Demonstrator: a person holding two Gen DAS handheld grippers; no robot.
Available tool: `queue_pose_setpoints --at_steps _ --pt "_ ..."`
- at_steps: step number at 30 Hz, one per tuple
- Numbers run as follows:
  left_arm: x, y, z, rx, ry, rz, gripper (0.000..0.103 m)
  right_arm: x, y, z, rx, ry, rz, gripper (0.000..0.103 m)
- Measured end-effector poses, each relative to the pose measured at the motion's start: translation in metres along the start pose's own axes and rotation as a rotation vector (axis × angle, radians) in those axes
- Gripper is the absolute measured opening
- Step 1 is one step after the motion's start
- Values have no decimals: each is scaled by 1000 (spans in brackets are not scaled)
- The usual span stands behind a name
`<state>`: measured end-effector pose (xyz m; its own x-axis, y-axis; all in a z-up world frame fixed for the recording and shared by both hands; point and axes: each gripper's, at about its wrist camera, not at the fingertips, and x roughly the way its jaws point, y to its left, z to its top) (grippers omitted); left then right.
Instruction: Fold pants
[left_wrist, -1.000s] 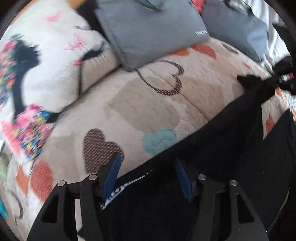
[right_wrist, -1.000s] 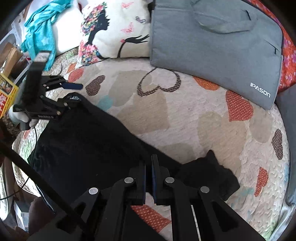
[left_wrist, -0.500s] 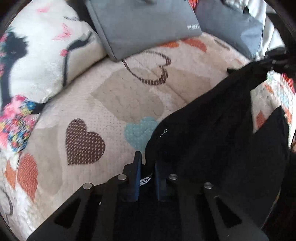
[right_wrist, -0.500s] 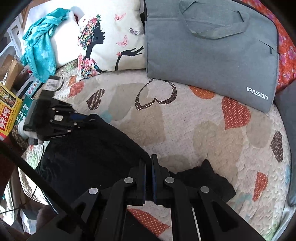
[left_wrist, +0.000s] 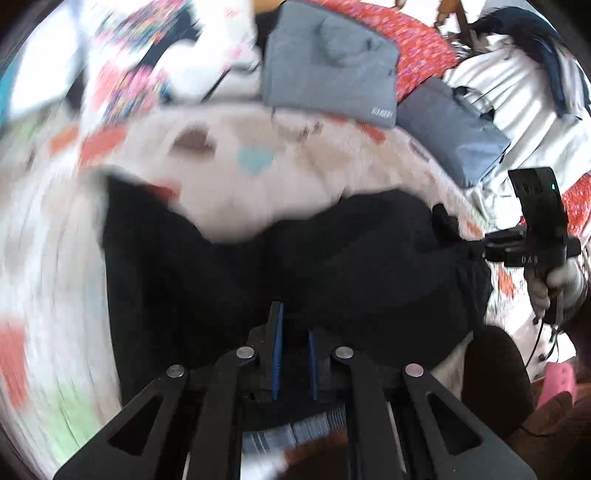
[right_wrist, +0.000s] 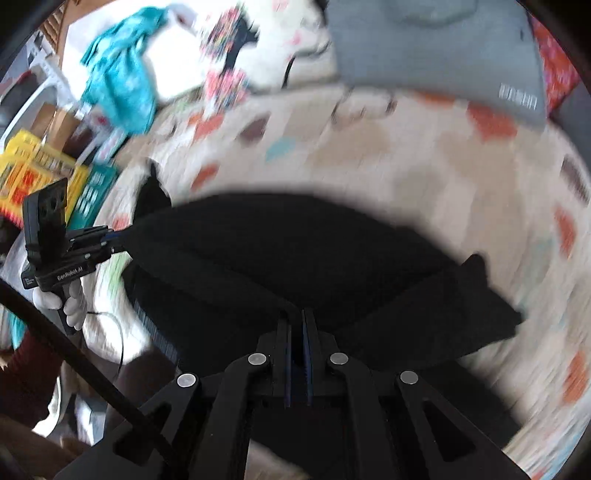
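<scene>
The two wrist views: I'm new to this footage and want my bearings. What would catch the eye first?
The black pants dominate both views, stretched across the heart-patterned quilt between the left gripper, shut on one end, and the right gripper, shut on the other. Behind them a grey laptop bag leans at the back, beside a white cushion with a flowery print.

A heart-patterned quilt (right_wrist: 424, 177) covers the bed, grey bags (left_wrist: 328, 66) behind.
</scene>
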<state>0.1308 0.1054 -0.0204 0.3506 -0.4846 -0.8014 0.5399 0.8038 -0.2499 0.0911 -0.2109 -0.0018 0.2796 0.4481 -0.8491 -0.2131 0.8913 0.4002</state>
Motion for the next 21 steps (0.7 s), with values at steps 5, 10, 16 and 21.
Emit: queue_pose_setpoints --at_steps 5,10,16,21 --pt "-11 6 -76 -164 74 98 15 27 16 -59 -9 80 -54 7" --pt "-54 31 -118 -359 -12 123 15 14 26 -80 -27 41 -118 10" --pt "-96 32 -134 -403 -111 180 23 -23 4 -99 108 -34 -102 16" --pt "-102 22 -126 -363 -135 207 28 -67 -45 -113 264 -127 -166 18"
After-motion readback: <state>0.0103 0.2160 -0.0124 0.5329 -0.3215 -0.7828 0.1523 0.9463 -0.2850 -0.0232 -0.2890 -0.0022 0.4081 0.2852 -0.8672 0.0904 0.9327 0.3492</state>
